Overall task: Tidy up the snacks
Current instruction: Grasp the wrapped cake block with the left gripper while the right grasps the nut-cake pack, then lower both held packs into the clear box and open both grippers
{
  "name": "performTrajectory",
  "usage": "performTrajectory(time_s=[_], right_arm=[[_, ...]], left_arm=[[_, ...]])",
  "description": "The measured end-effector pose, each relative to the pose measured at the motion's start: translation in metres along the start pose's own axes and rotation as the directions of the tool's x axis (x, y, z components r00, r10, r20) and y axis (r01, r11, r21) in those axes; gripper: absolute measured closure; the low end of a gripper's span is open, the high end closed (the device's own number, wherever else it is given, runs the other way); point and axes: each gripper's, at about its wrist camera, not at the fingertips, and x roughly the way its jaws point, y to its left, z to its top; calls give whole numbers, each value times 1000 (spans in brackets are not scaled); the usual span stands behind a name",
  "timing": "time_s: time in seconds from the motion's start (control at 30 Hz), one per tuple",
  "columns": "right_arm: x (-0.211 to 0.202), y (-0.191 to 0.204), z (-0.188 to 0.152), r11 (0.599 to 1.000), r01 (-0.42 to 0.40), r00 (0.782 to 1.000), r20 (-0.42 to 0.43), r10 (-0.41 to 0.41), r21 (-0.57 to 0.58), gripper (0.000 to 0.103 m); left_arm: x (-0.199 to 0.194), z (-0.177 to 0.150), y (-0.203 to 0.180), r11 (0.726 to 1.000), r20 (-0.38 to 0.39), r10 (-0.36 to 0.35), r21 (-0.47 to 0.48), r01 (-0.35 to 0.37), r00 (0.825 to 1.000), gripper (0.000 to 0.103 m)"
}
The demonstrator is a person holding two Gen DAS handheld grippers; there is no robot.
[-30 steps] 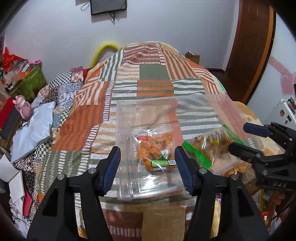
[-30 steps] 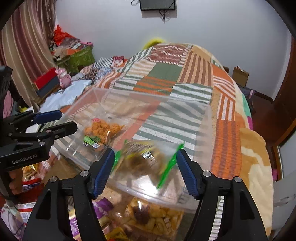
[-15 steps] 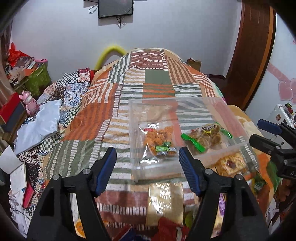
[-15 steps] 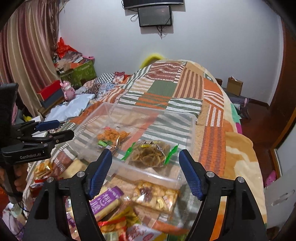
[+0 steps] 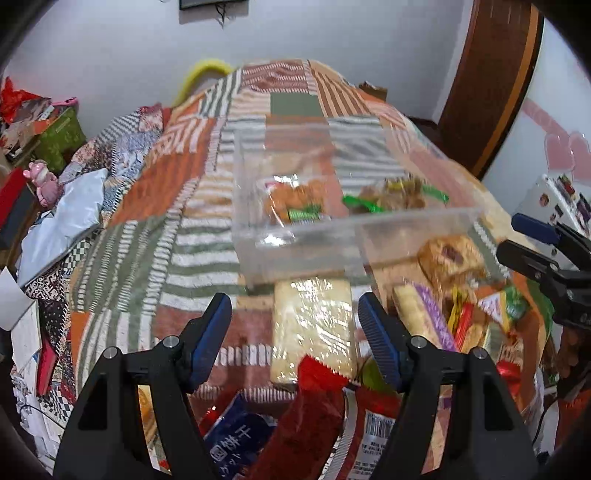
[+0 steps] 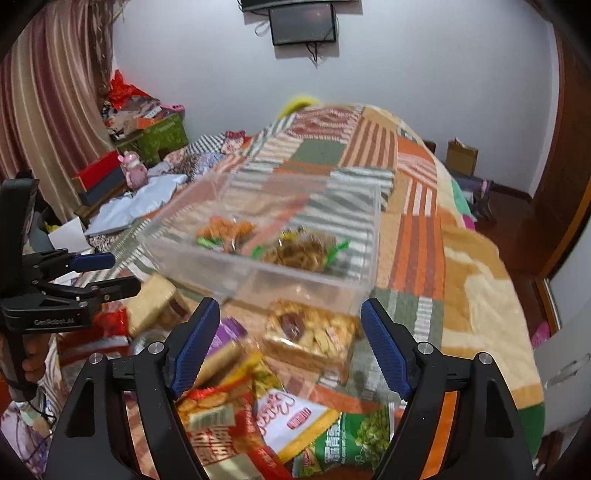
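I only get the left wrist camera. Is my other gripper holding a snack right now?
Observer: No. The right wrist view shows the right gripper open. Its jaws have just been opening, with nothing pinched between them, and the snack pile lies below.
Child: What's way over on the left side of the room?
Observer: A striped curtain hangs there, past the edge of your picture.
Child: I see just a bit of something black up on the wall.
Observer: That's a TV. Its whole screen is dark, and cables dangle under it.
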Motion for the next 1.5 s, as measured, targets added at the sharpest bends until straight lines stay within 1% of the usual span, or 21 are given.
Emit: performTrajectory(time_s=[0.33,0.43,0.6,0.7,0.73,0.83,0.9,0.93,1.1,1.2,1.33,1.5], right_arm=[[39,-12,-14,999,2,994,-105,2,40,27],[46,-10,-15,999,-2,992,-125,7,34,26],[52,-6,-19,1000,25,990,-135,-24,4,23],[57,-7,-19,1000,30,988,-152,-29,2,21],[59,-8,-19,1000,25,987,-157,-24,8,21],[58,-13,-20,999,10,988,-152,-3,41,22],[56,-14,-21,999,7,990,-142,1,52,26],[55,-14,-21,999,9,991,-137,-2,52,27],[50,-11,-22,999,4,993,-121,2,50,28],[43,-10,-23,999,1,995,-100,4,54,28],[33,-9,-22,999,17,997,-70,-14,48,28],[18,-5,-18,998,26,999,-20,-25,50,28]], left_arm=[[26,-9,-2,999,-105,-28,27,31,994,33],[33,-10,-3,999,-137,-38,27,42,990,33],[39,-11,-1,999,-157,-47,10,49,986,33],[47,-13,-5,998,-180,-60,12,64,982,40],[47,-13,-4,997,-177,-70,4,72,982,45],[47,-12,-4,997,-165,-71,-7,71,984,46],[45,-12,-4,998,-152,-67,-6,67,986,47],[43,-13,-4,998,-139,-62,-6,62,988,48],[32,-17,2,996,-112,-80,-47,75,991,48],[23,-18,2,997,-84,-68,-42,65,994,48],[10,-20,2,995,-59,-85,-50,82,995,48],[-10,-19,1,996,-10,-81,-47,80,997,48]])
